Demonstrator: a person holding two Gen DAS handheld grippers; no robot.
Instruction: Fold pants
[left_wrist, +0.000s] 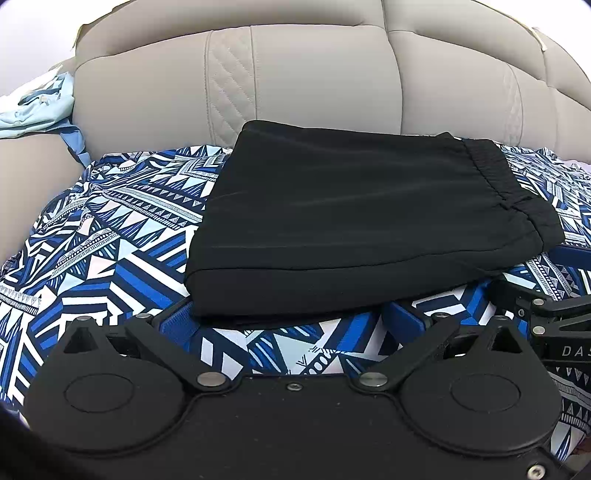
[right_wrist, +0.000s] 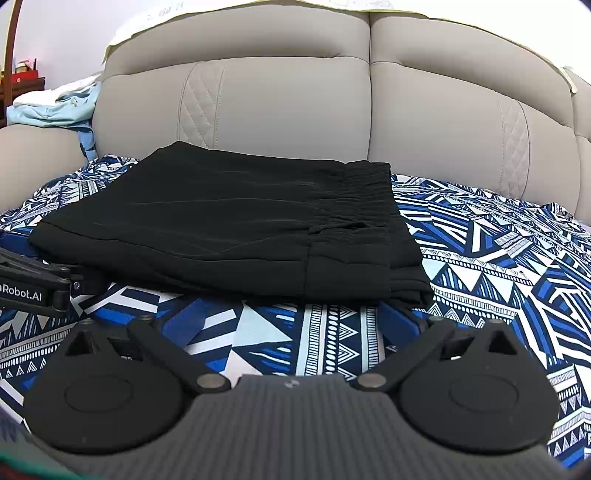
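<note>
Nearest the left wrist camera, the left tool (left_wrist: 291, 319) sits low over the patterned sheet (left_wrist: 92, 258), its two blue fingers (left_wrist: 177, 325) spread wide with nothing between them. Its left fingertip lies just at the near-left corner of the pants; whether it touches the cloth cannot be told. At the right edge of that view, part of the right tool's black body appears (partial lettering is visible on it).

Nearest the right wrist camera, the right tool (right_wrist: 291, 314) is likewise spread wide and holds nothing. Its right blue finger (right_wrist: 400, 317) lies just beside the near-right corner of the pants. The left tool's black body enters this view at the left edge, close to the near-left edge of the garment.

Beyond both tools, the black pants (left_wrist: 362, 218) lie folded into a flat, layered rectangle on the blue, white and black geometric sheet. The elastic waistband (right_wrist: 365, 192) faces right, gathered and on top. The stacked fold edges face the cameras.

Behind the pants rises a beige padded backrest (right_wrist: 295, 107) with quilted diamond stitching. At far left, light blue cloth (right_wrist: 48, 107) lies bunched on the beige armrest.
</note>
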